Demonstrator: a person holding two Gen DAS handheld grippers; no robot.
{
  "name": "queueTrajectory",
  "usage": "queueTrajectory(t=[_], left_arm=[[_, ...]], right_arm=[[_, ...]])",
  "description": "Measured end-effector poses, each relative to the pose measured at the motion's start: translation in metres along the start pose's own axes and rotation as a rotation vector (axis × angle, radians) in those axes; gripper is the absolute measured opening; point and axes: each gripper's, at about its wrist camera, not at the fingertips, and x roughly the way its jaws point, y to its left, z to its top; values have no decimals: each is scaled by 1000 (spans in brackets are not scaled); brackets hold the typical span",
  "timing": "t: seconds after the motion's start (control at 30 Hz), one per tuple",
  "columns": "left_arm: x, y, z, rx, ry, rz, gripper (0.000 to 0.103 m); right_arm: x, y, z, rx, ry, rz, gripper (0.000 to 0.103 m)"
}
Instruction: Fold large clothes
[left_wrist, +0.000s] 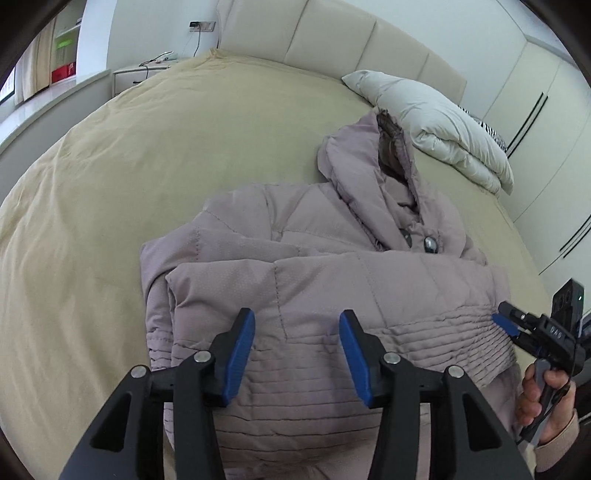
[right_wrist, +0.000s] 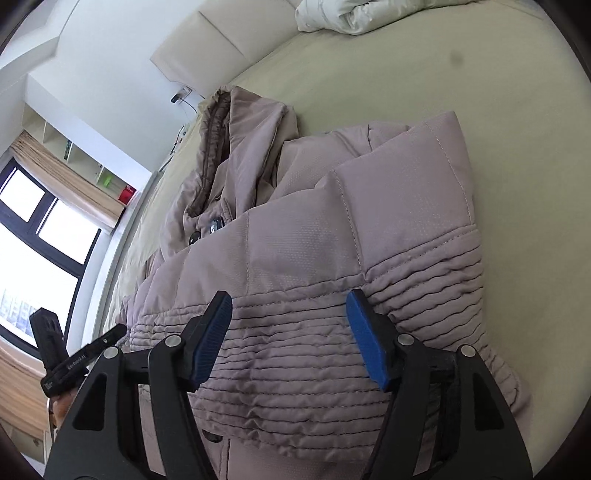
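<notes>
The left gripper (left_wrist: 297, 330) hovers low over the jacket's (left_wrist: 332, 280) ribbed hem, fingers spread wide, gripping nothing. The right gripper (right_wrist: 290, 317) is likewise agape above the same hem. The jacket lies folded on the bed (left_wrist: 129, 166), hood (left_wrist: 365, 162) pointing toward the headboard (left_wrist: 332, 44); a duvet (left_wrist: 436, 125) sits beyond it.

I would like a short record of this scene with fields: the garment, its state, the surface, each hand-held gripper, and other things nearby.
garment: padded mauve hooded jacket
state: partly folded, sleeves laid across the body, hood spread flat toward the headboard
surface: bed with beige cover
left hand-held gripper: open, above the ribbed hem, holds nothing
right hand-held gripper: open, above the ribbed hem, holds nothing
nearby: white folded duvet by the headboard, beyond the hood
</notes>
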Motion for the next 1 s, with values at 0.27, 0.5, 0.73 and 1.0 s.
queueTrajectory(t=[0.27,0.5,0.73,1.0], left_arm=[[-6,-62,74,124,-144,70,93],[85,-128,130,273,-83,172,93],[174,-147,146,338,18,302,87],[193,-135,152,289,48,272,38]], right_arm=[[-31,12,31,25,-130,43,64],[32,10,30,-160,-20,-86,64],[30,-1,17,-198,-103,-37,65],[27,-5,10,-194,-132,-17,65]])
